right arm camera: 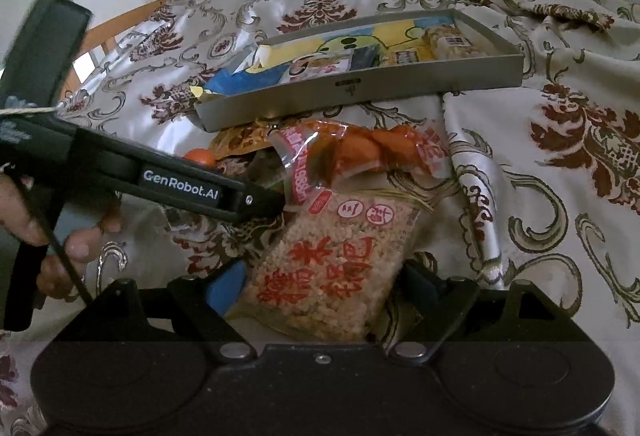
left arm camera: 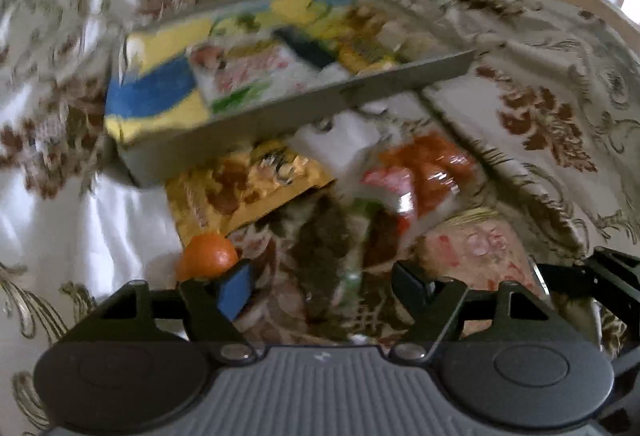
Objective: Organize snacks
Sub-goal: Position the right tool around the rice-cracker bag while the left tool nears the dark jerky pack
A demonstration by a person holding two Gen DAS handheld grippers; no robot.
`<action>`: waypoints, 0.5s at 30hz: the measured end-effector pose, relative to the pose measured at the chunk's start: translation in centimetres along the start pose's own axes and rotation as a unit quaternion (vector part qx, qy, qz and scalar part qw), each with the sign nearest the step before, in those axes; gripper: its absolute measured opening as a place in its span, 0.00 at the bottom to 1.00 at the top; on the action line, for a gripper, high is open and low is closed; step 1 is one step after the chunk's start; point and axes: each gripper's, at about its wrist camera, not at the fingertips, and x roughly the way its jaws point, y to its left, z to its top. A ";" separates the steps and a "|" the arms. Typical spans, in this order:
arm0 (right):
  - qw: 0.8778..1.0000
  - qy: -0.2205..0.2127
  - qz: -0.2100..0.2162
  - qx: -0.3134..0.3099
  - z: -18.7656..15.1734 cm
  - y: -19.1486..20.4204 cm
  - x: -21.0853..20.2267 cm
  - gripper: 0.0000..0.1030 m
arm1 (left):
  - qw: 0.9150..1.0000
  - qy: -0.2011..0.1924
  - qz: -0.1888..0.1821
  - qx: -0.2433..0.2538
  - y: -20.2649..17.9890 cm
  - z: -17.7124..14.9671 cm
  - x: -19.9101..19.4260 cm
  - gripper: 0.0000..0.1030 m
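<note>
The right gripper is seen with its jaws set wide on either side of a clear bag of puffed-rice snack, which lies flat on the patterned bedspread; contact between pads and bag cannot be confirmed. The left gripper is likewise held with jaws wide and nothing between them, above the snack pile. Just beyond the rice bag, an orange-red packet is found, with a yellow-brown packet and a small orange fruit beside it. Farther off, a shallow grey tray is noted, its near wall resting over the packets' far edges, with several colourful snack packs inside.
</note>
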 end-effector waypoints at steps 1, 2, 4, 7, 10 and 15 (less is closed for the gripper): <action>1.000 0.000 0.001 0.000 0.0 0.0 0.1 0.84 | 1.000 0.001 -0.005 0.002 0.2 0.0 0.1 0.77; 1.000 0.000 0.002 0.001 0.0 0.0 0.2 0.84 | 1.000 0.000 -0.006 0.005 0.3 0.0 0.1 0.76; 1.000 0.001 0.002 0.003 -0.1 -0.1 0.3 0.84 | 1.000 0.001 -0.001 0.010 0.2 -0.1 -0.1 0.70; 1.000 0.001 0.003 0.011 0.0 -0.2 0.1 0.83 | 1.000 0.001 0.006 0.012 0.5 -0.3 -0.4 0.56; 1.000 0.004 0.003 0.014 0.0 -0.3 0.0 0.82 | 1.000 0.003 -0.012 -0.007 1.1 -0.5 -1.0 0.55; 1.000 0.007 0.008 0.015 0.0 -0.2 -0.2 0.81 | 1.000 0.000 -0.005 -0.007 0.3 -0.9 -2.3 0.52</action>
